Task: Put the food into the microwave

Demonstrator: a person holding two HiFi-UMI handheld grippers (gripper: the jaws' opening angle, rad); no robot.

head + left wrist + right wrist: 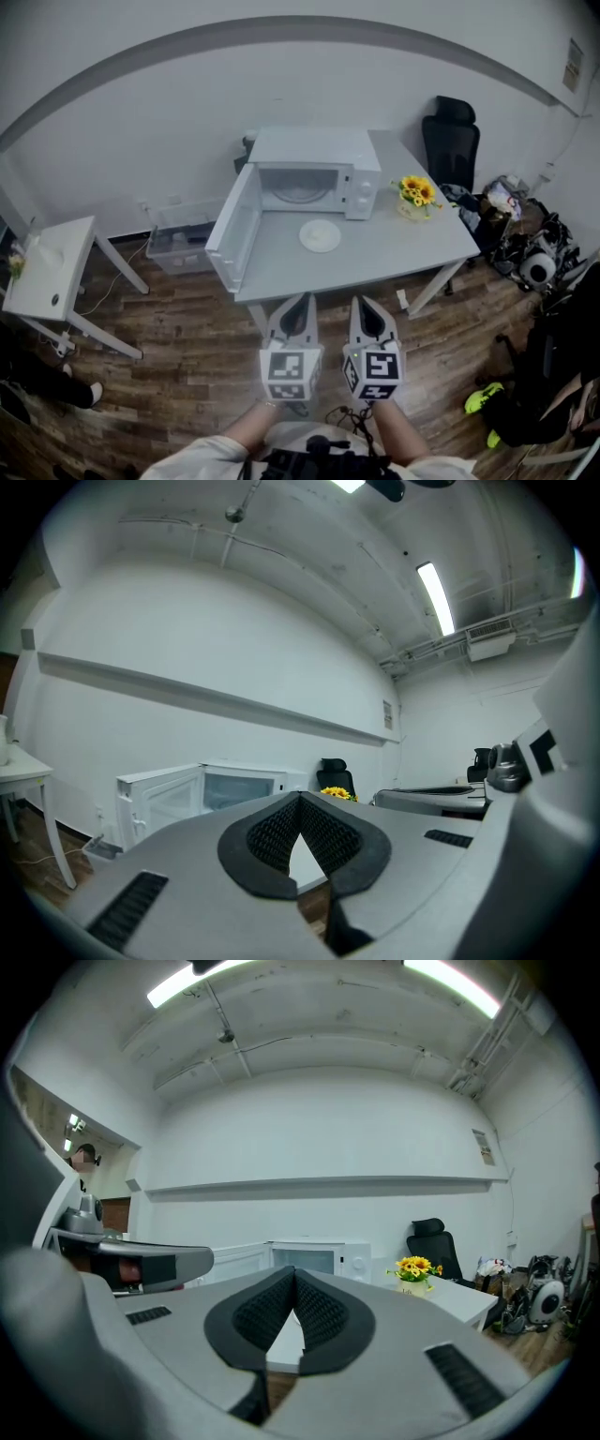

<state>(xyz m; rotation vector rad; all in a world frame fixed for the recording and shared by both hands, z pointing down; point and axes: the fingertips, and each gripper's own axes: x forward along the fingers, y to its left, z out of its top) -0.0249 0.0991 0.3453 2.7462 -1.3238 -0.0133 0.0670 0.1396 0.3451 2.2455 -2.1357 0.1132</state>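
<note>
We hold the left gripper [300, 302] and the right gripper [362, 304] side by side, both closed on nothing, short of the grey table [412, 251]. The round white plate [321, 234], which probably carries the food, lies at twelve o'clock before the white microwave [309, 150], its door [234, 230] swung open at ten o'clock. We should part one gripper's jaws before reaching the plate's rim, then carry it level.

floor [178, 319]: wood planks | table [394, 248]: smooth, matt | microwave [314, 150]: smooth casing
</note>
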